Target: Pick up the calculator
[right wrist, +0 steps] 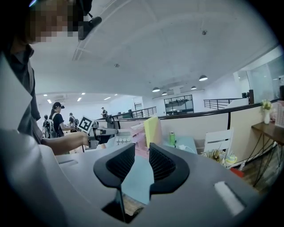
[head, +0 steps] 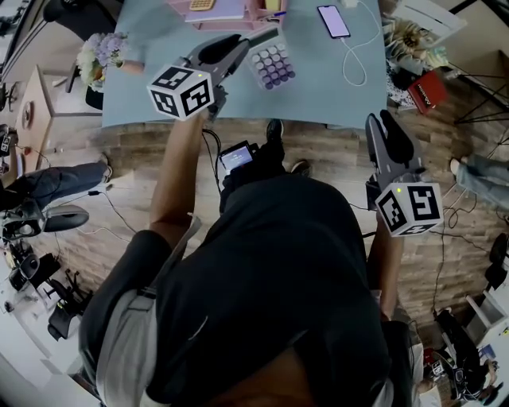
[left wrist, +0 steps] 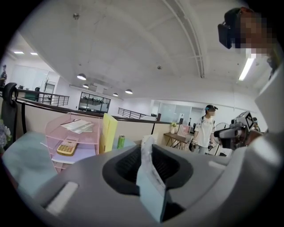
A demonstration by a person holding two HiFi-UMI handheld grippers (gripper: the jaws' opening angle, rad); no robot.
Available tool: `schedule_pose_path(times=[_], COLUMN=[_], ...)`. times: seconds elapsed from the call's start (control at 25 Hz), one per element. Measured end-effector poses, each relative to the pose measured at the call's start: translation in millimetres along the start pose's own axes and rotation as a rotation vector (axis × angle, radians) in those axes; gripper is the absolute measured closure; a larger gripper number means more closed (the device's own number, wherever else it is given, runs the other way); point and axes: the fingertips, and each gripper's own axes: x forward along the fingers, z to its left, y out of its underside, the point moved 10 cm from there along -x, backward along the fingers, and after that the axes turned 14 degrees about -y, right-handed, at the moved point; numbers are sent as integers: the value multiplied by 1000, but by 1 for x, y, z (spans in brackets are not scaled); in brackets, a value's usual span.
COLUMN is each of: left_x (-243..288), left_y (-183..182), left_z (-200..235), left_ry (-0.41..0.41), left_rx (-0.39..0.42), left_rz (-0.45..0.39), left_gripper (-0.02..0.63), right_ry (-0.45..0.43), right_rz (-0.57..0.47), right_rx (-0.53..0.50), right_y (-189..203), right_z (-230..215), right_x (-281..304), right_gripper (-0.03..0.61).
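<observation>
Gripping the calculator [head: 271, 66], the left gripper [left wrist: 145, 153] hangs near a phone [head: 333, 21].

White calculator [head: 271, 65] with lilac keys; pale blue table [head: 318, 87]; pink tray [left wrist: 52, 133].

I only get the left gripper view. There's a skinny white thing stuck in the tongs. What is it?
Observer: It's the calculator, edge-on to you. The head view shows its purple keys, with the left tongs shut on it.
Operator: What's the other hand doing?
Observer: The right tongs are open with nothing between them, held back near the table's front edge.
Operator: Is there stuff on the table I can't see?
Observer: Yes, a smartphone with a white cable plugged in, right of the calculator in the head view.
</observation>
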Motion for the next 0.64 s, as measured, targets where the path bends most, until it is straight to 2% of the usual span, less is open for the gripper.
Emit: schedule_pose_path(times=[0.64], left_x=[-3], left_y=[5], left_z=[-4], left_ry=[-3], left_rx=[-6], left_rz=[12], left_gripper=[472], right_ry=[13], right_rz=[13], right_rx=[4], right_y=[-2], right_z=[1], right_x=[-8], right_gripper=[482])
